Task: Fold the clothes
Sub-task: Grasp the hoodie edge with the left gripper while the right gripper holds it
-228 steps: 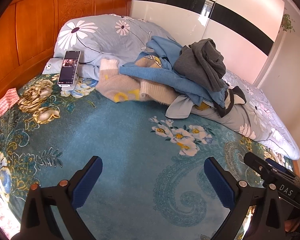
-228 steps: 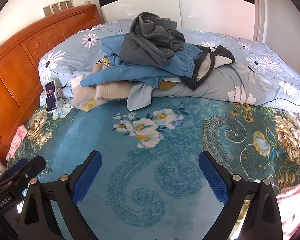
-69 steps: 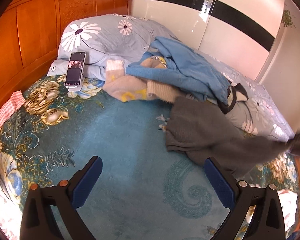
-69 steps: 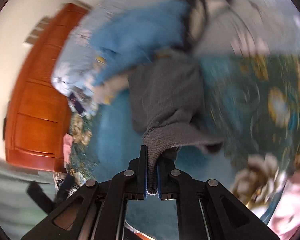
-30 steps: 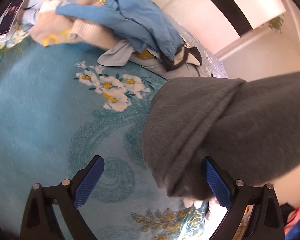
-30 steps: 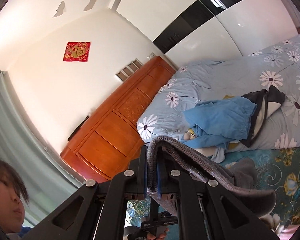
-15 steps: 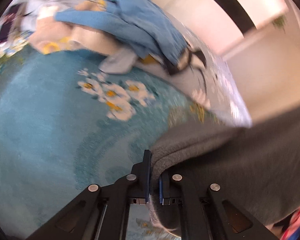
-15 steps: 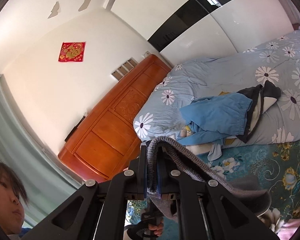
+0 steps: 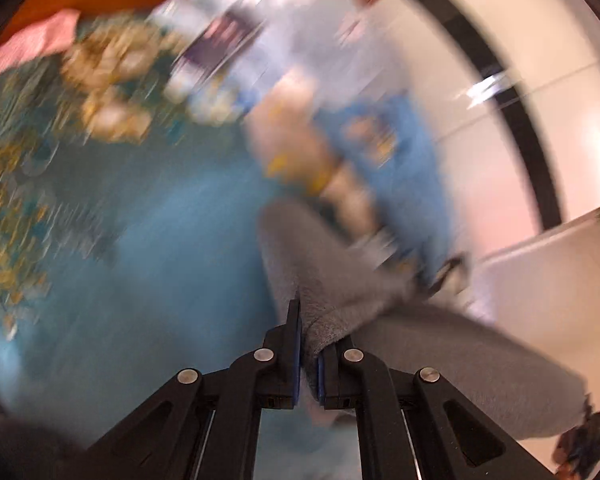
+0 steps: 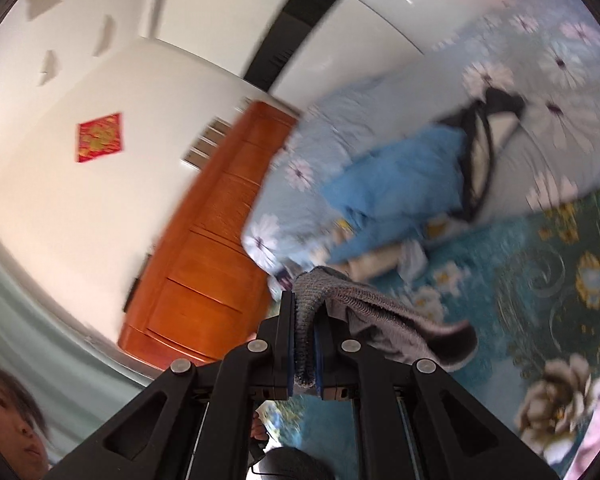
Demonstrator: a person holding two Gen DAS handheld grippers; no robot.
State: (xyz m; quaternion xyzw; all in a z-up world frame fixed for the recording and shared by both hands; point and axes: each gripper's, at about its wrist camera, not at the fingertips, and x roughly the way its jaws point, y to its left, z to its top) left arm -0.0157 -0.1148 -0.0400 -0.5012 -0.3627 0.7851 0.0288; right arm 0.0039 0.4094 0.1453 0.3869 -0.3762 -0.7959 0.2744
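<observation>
Gripping the grey garment (image 9: 440, 344), both claws clenched, clothes pile (image 10: 400, 184) beyond on bed (image 10: 540, 280)

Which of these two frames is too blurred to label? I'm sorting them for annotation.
Left wrist view: heavy motion smear over the bedspread and clothes pile; only the left gripper and the grey garment pinched in it stay sharp. Right wrist view: milder streaking on the quilt; the right gripper is crisp; fisheye bends the headboard.
</observation>
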